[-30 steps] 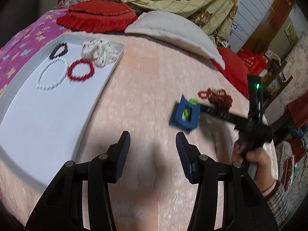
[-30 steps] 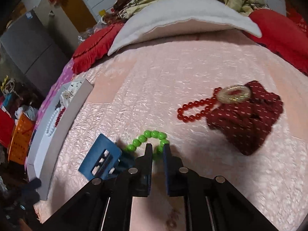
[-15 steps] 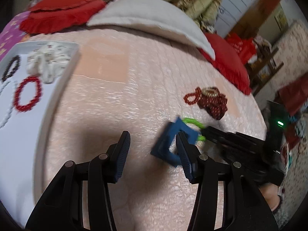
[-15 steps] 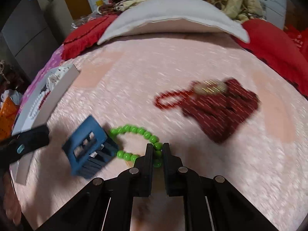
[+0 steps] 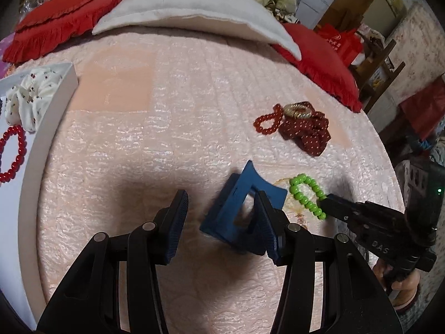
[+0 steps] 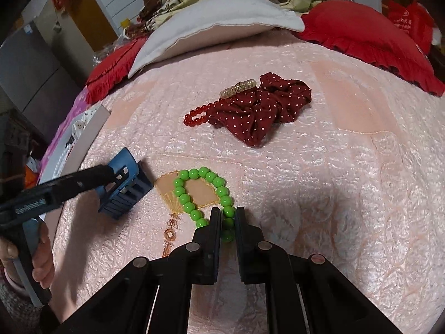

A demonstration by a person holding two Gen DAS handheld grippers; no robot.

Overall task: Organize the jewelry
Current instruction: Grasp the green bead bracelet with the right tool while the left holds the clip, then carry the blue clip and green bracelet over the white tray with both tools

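- White tray (image 5: pixel 48 128), far left on the bed (image 5: pixel 167 111): a white scrunchie (image 5: pixel 30 100) and a red bracelet (image 5: pixel 12 153) are already laid in it. Much bare tray floor is seen nearer the camera. Its raised rim faces the loose items and must be cleared on entry.
- Left gripper (image 5: pixel 221 197): the fingers are held apart with nothing clamped. The blue hair clip (image 5: pixel 236 208) lies on the quilt against the right-hand finger, not squarely between the two. The step in hand is judged to be the pick-up of this clip. A shift to the right is called for, so that the clip is straddled before closing.
- Green bracelet (image 6: pixel 184 199), just right of the clip, flat on the quilt: its near end is pinched between the fingers of the right gripper (image 6: pixel 227 212), which have just been opening a little. The beads are between them and look touched on both sides. Either a firmer grip and a lift are needed, or a release here; which is meant cannot be told.
- The two grippers are close together, so crossing paths to the tray are to be avoided.
- Further right, untouched: a loose red bracelet (image 5: pixel 267 119), a gold coil tie (image 5: pixel 297 110) and a dotted scrunchie (image 5: pixel 306 133), heaped and touching.
- The open quilt between clip and tray is unobstructed. The bed edge falls away close on the right.
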